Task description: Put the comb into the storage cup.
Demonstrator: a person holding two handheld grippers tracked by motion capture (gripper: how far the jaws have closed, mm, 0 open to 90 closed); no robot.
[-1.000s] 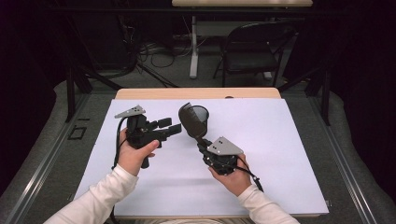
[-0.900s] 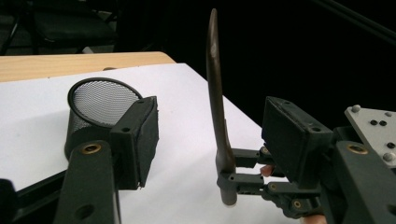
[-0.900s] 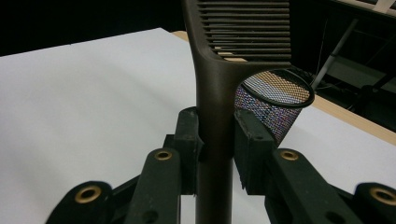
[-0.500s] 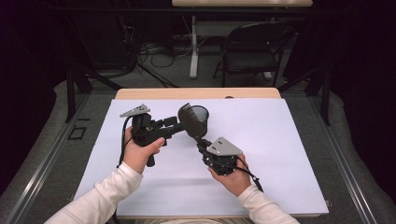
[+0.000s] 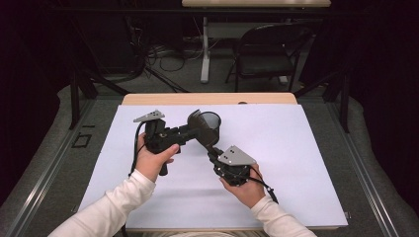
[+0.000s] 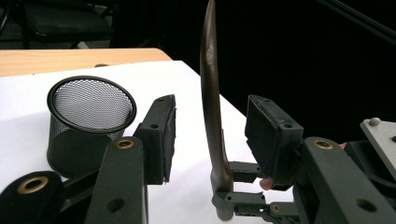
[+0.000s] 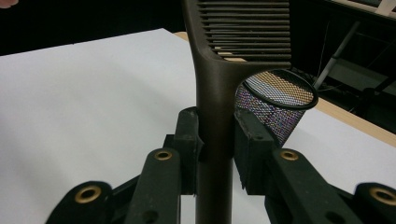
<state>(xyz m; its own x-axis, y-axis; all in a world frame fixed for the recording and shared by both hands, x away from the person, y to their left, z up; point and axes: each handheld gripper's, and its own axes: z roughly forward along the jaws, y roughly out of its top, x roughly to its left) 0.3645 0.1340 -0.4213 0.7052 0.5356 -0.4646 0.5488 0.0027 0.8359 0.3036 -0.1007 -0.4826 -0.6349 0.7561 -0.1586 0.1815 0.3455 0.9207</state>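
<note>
A dark brown slotted spatula (image 7: 215, 84) stands upright, and my right gripper (image 7: 215, 140) is shut on its handle. The high view has the right gripper (image 5: 213, 150) at mid-table, holding the spatula head (image 5: 196, 124) up and to the left. My left gripper (image 5: 190, 131) comes in from the left, open, with one jaw on each side of the blade. In the left gripper view the spatula (image 6: 210, 93) shows edge-on in the gap of the left gripper (image 6: 215, 135), touching neither pad. A black mesh cup (image 5: 212, 120) (image 6: 88, 116) (image 7: 275, 105) stands on the white sheet just behind.
A white sheet (image 5: 296, 148) covers most of the wooden table (image 5: 207, 98). Beyond the far edge are a black folding chair (image 5: 269, 54), cables on the floor and another table's leg (image 5: 205, 49).
My left gripper has moved right toward the spatula, and its open jaws now straddle the blade. The right gripper has held the spatula nearly still.
</note>
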